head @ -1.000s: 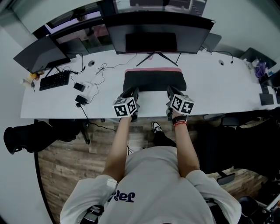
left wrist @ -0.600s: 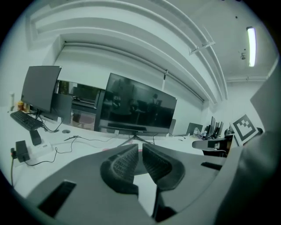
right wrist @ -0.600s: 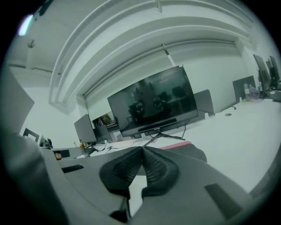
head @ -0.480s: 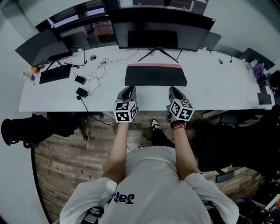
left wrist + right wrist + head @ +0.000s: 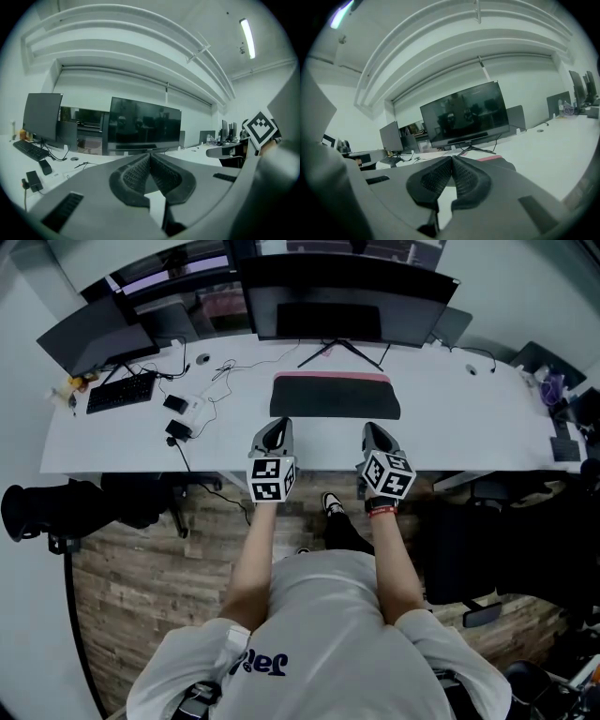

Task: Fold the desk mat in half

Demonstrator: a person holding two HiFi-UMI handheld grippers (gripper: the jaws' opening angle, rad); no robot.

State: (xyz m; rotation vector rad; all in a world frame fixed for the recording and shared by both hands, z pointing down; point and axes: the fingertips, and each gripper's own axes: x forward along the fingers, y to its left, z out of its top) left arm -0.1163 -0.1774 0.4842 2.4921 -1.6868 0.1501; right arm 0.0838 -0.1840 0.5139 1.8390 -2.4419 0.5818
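Observation:
The desk mat [image 5: 335, 397] lies folded on the white desk [image 5: 469, 418] in front of the big monitor, black side up, with a pink strip [image 5: 331, 377] along its far edge. My left gripper [image 5: 275, 427] hovers just short of the mat's near left corner. Its jaws have just been closing and now meet with nothing between them [image 5: 150, 157]. My right gripper [image 5: 375, 430] hangs before the near right corner, also shut and empty [image 5: 452, 159]. In the right gripper view, a bit of the mat [image 5: 506, 165] shows past the jaws.
A wide monitor [image 5: 342, 310] stands behind the mat. A second screen [image 5: 94, 343], a keyboard [image 5: 120, 393] and adapters with cables [image 5: 178, 413] sit at the desk's left. Office chairs [image 5: 56, 512] stand at either side on the wooden floor.
Both grippers have drawn back a little from the mat's near edge towards me and risen slightly. The mat lies still.

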